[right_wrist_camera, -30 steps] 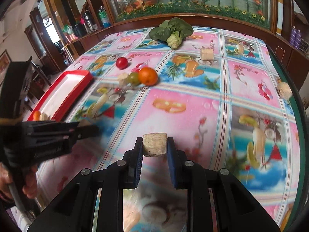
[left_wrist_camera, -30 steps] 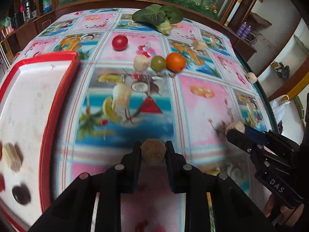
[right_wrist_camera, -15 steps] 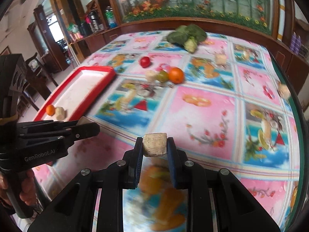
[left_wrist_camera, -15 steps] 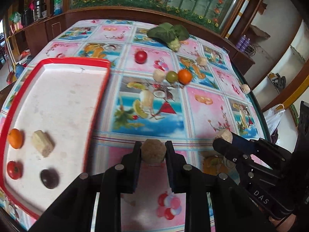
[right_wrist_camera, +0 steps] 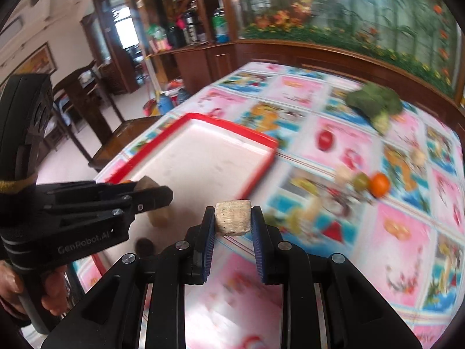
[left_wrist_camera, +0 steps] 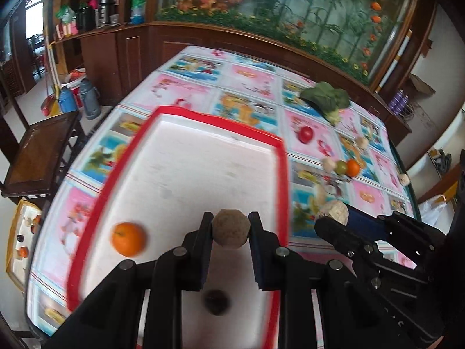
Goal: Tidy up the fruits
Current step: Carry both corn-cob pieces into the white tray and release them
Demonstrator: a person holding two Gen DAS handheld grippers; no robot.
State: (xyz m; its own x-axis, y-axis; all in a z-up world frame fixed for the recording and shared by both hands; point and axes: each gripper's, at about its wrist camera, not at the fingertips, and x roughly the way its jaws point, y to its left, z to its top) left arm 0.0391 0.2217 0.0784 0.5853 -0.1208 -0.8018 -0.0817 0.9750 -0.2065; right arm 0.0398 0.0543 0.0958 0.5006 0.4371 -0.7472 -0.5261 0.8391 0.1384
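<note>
Motion blurs the worktop (left_wrist_camera: pixel 186 87). Left claw (left_wrist_camera: pixel 231 228) pinches a round brown fruit (left_wrist_camera: pixel 231 228) over the red tray (left_wrist_camera: pixel 283 174); right claw (right_wrist_camera: pixel 233 221) pinches a pale block (right_wrist_camera: pixel 233 216) at the tray's 4 o'clock corner.

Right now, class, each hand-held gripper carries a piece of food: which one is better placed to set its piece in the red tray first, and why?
Left. The left hand-held gripper already holds its round brown piece over the red tray; the right hand-held gripper, gripping a tan block, is over the tablecloth beside it.

Wooden chair (left_wrist_camera: pixel 37 157) beside the table, thermos flasks (left_wrist_camera: pixel 78 99) on the floor, flowered glass cabinet (left_wrist_camera: pixel 290 8) behind
</note>
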